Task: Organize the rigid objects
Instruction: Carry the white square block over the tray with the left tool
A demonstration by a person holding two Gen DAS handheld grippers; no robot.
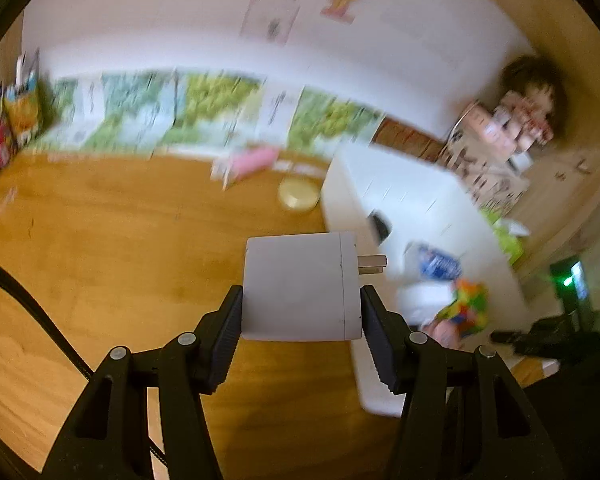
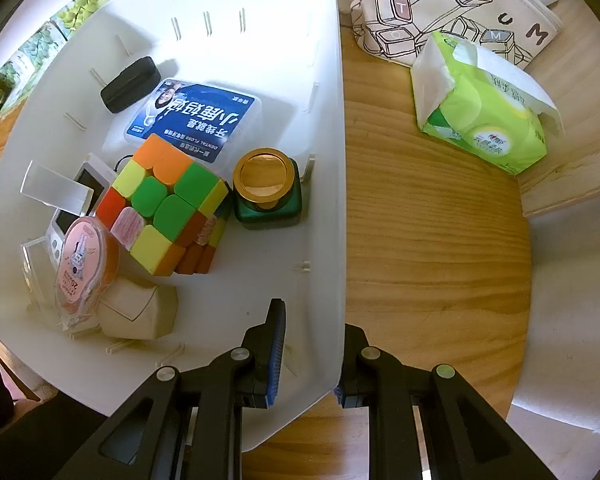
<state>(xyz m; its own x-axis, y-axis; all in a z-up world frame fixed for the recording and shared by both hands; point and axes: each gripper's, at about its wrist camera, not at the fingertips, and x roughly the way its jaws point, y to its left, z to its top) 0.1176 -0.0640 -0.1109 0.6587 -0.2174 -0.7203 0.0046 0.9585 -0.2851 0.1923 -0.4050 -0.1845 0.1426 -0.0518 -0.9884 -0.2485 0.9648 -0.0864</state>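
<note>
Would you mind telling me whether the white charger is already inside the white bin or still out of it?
Out. The left claw holds the charger above the wooden table, beside the bin.

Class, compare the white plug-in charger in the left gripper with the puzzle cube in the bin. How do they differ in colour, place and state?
The charger is plain white; the puzzle cube is many-coloured. The charger is clamped between the left gripper fingers above the wooden table; the cube lies in the white bin among other items. The charger has metal prongs at one side; the cube has none. Both are rigid and boxy.
</note>
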